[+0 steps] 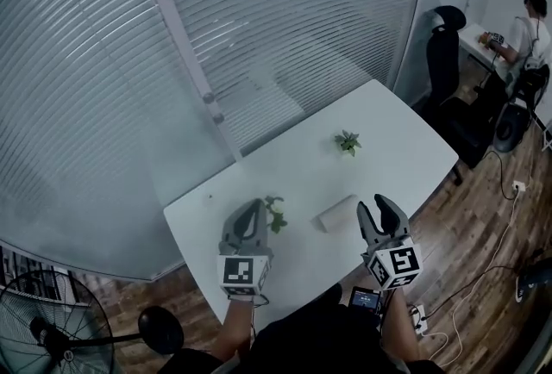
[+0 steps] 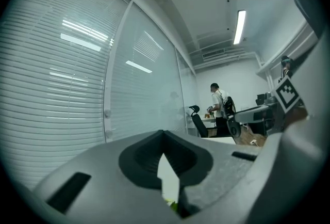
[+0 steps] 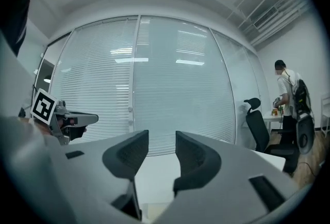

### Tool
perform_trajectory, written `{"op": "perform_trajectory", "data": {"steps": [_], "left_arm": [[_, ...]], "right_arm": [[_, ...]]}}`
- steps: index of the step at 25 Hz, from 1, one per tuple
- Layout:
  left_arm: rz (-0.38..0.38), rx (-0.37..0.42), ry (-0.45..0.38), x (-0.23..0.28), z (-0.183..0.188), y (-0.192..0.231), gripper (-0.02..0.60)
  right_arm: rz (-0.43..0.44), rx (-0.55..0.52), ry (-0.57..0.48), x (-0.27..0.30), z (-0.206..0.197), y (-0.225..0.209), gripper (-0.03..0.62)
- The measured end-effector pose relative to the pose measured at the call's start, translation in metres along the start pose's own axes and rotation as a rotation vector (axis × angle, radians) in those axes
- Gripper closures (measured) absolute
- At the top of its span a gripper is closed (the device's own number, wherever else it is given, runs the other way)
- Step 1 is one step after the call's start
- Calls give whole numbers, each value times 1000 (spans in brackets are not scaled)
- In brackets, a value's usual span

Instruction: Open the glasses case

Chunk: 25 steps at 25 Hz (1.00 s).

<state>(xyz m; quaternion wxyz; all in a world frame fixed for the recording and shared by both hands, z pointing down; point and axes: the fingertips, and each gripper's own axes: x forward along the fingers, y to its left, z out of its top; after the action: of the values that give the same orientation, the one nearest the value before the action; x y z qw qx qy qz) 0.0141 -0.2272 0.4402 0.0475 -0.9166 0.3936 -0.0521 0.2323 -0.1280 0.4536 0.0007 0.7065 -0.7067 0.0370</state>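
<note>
The glasses case [image 1: 336, 214], a pale oblong box, lies on the white table [image 1: 405, 148] near its front edge, between my two grippers. In the head view I cannot tell whether its lid is up. My left gripper [image 1: 255, 207] hovers to the case's left with its jaws together and nothing in them; in the left gripper view [image 2: 164, 134] the tips meet. My right gripper [image 1: 373, 203] is just right of the case, jaws spread apart and empty, and the gap shows plainly in the right gripper view [image 3: 162, 140]. Neither gripper touches the case.
A small flowering sprig [image 1: 276, 214] lies beside the left gripper and a small green plant [image 1: 348, 141] sits farther back. A glass wall with blinds [image 1: 172, 62] runs behind the table. A fan [image 1: 52, 329] stands at lower left; an office chair [image 1: 447, 45] and a person [image 1: 526, 28] are at far right.
</note>
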Motion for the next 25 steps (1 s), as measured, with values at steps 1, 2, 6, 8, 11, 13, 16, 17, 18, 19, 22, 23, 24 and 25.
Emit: {"op": "perform_trajectory", "data": {"steps": [1, 2, 6, 8, 11, 13, 16, 17, 18, 19, 22, 23, 24, 25], "left_arm": [[2, -4, 2, 0, 0, 2, 581], [4, -7, 4, 0, -1, 3, 581], [11, -14, 10, 0, -3, 7, 582], [18, -14, 10, -1, -6, 8, 581], [37, -16, 26, -4, -11, 13, 581], [55, -11, 34, -9, -15, 16, 583], [89, -13, 53, -18, -21, 23, 581], [100, -17, 63, -21, -24, 26, 581], [112, -20, 73, -24, -28, 31, 581], [125, -22, 81, -27, -31, 36, 581], [173, -22, 93, -41, -37, 51, 581], [194, -29, 97, -46, -41, 56, 581], [216, -39, 102, -52, -44, 61, 581], [236, -47, 106, -56, -47, 66, 581]], "right_arm": [[6, -4, 11, 3, -3, 1, 419], [11, -8, 20, 5, -6, 3, 418], [25, -17, 42, 12, -14, 5, 418], [32, -29, 50, 16, -17, 5, 419], [59, -125, 105, 28, -36, 5, 419], [88, -268, 177, 38, -60, 5, 419], [151, -578, 315, 53, -112, 5, 419], [180, -703, 360, 57, -132, 5, 419], [215, -838, 402, 61, -153, 6, 419], [257, -975, 440, 63, -176, 7, 419], [387, -1268, 535, 62, -244, 8, 419], [419, -1310, 563, 59, -263, 7, 419], [441, -1333, 590, 57, -279, 5, 419], [452, -1346, 612, 55, -292, 2, 419]]}}
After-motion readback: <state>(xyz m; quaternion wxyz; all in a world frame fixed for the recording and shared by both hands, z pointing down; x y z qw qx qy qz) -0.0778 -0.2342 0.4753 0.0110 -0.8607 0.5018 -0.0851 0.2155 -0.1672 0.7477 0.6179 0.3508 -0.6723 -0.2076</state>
